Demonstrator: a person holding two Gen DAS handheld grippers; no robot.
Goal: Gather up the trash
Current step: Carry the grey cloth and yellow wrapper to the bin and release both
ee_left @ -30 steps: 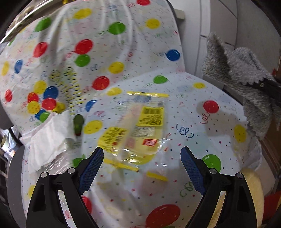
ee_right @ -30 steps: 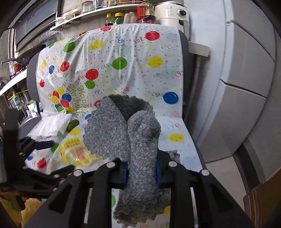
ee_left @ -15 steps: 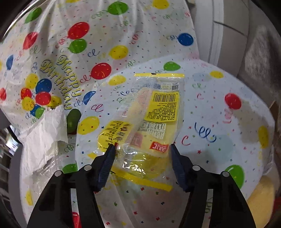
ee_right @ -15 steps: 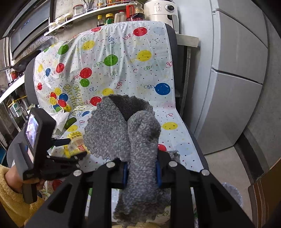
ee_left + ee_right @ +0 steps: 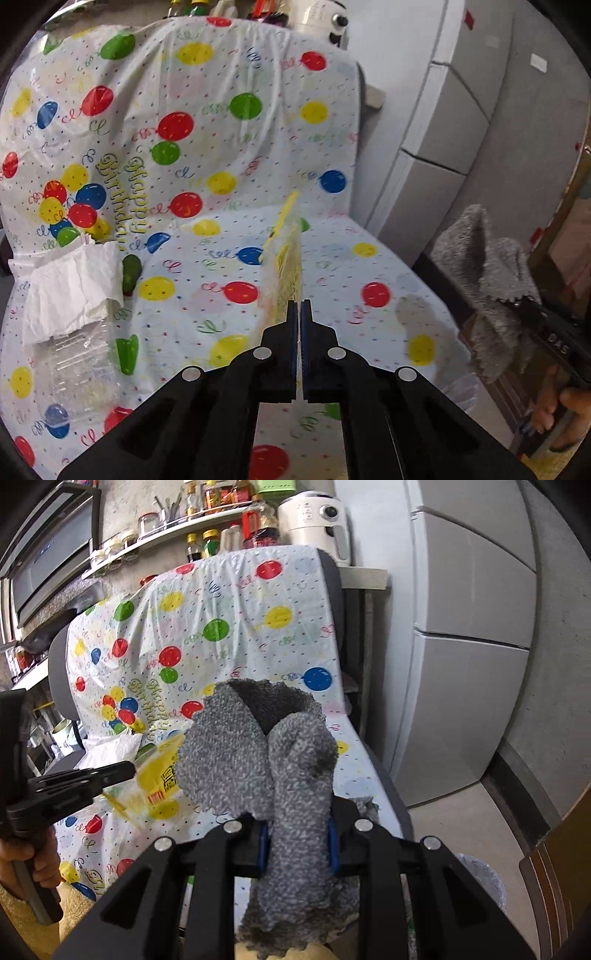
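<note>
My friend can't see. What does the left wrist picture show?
The left tool is shut on a yellow wrapper, lifted edge-on above a chair covered in a balloon sheet. A white tissue and a clear bottle lie at the left; at the right, the other tool holds a grey cloth.

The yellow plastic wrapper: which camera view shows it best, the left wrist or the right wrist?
The right wrist view. There the yellow plastic wrapper shows its flat printed face, pinched by the left gripper, though blurred and partly behind the grey cloth. The left wrist view shows it only edge-on, rising from the shut jaws.
</note>
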